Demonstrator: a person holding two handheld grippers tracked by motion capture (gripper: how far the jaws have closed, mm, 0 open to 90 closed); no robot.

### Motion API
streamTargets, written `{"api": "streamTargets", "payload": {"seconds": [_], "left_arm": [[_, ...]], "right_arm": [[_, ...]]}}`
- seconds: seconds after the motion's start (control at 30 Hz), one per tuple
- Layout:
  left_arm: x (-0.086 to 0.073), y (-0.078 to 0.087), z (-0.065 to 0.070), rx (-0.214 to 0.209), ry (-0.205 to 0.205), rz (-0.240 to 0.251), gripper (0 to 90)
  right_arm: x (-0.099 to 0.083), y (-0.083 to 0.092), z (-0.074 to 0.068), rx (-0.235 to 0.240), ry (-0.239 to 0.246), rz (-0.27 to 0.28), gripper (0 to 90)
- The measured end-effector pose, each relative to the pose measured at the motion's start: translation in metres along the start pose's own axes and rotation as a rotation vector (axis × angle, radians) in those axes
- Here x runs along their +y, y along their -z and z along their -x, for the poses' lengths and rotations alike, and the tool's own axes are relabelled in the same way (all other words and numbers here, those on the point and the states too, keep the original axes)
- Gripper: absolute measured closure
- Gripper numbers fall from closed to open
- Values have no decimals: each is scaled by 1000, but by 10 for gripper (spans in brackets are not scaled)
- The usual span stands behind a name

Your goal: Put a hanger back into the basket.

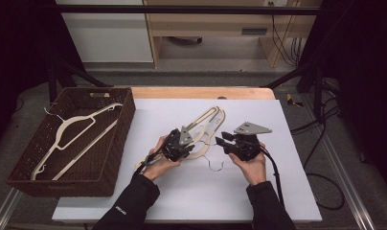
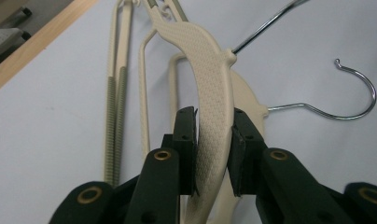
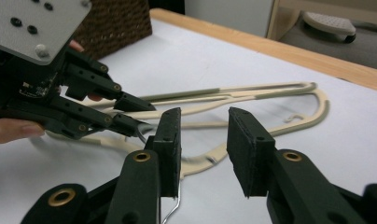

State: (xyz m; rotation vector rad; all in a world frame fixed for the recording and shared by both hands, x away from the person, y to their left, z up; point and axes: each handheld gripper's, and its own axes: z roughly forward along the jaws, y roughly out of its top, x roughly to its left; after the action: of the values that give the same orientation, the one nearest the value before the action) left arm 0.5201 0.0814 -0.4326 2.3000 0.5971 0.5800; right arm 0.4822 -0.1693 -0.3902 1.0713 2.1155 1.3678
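Clamping the top hanger [image 2: 210, 88], the left gripper [image 1: 181, 143] sits nearer; its long axis points toward 1 o'clock, while the right gripper [image 1: 225, 141] gapes empty.

A white-topped table [image 1: 287, 191] carries a brown woven basket [image 1: 117, 139] and cream hangers [image 1: 211, 117] lying flat.

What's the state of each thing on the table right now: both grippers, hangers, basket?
left gripper: shut on the shoulder of the top hanger
right gripper: open, nothing between the pads, wire hook just below
top hanger: lifted at the gripped end, over a second hanger lying flat
basket: upright, one hanger inside
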Motion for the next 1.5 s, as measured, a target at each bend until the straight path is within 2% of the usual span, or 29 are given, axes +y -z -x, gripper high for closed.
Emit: {"api": "streamTargets", "payload": {"seconds": [0.13, 0.27, 0.3, 0.47, 0.5, 0.53, 0.57, 0.6, 0.63, 0.8, 0.87, 1.03, 1.17, 1.23, 1.33, 1.37, 1.5], "left_arm": [[2, 9, -7, 28, 1, 14, 774], [4, 20, -17, 55, 6, 22, 801], [4, 23, -21, 64, -4, 14, 809], [2, 34, -35, 109, 40, 23, 838], [0, 35, -36, 117, 75, 46, 843], [0, 38, -40, 126, 67, 34, 849], [-1, 41, -44, 134, 59, 15, 854], [-3, 42, -46, 139, 82, 29, 856], [-4, 44, -49, 135, 85, 20, 857], [-8, 52, -54, 149, 123, 44, 859], [-9, 57, -55, 144, 128, 49, 859], [-8, 76, -55, 123, 160, 99, 859], [-5, 95, -55, 83, 201, 161, 859], [-3, 106, -54, 78, 211, 190, 859], [2, 125, -54, 68, 191, 212, 860], [4, 130, -53, 64, 203, 235, 860], [11, 155, -52, 41, 189, 274, 860]], "right_arm": [[-5, 14, 9, -10, -26, 23, 559], [-16, 24, 17, -23, -36, 36, 434], [-19, 26, 19, -24, -43, 40, 405], [-28, 32, 25, -12, -64, 67, 257], [-30, 33, 25, -11, -63, 69, 240], [-31, 34, 26, -8, -57, 65, 223], [-33, 36, 26, -11, -57, 60, 214], [-35, 37, 26, -12, -58, 60, 205], [-36, 39, 27, -11, -55, 53, 194], [-44, 46, 32, -24, -69, 48, 162], [-47, 50, 34, -30, -63, 48, 144], [-54, 59, 38, -41, -62, 50, 120], [-56, 65, 41, -58, -72, 62, 112], [-56, 67, 42, -67, -73, 67, 106], [-56, 70, 43, -73, -74, 73, 99], [-56, 70, 43, -73, -77, 78, 98], [-56, 73, 43, -77, -82, 83, 92]]}}
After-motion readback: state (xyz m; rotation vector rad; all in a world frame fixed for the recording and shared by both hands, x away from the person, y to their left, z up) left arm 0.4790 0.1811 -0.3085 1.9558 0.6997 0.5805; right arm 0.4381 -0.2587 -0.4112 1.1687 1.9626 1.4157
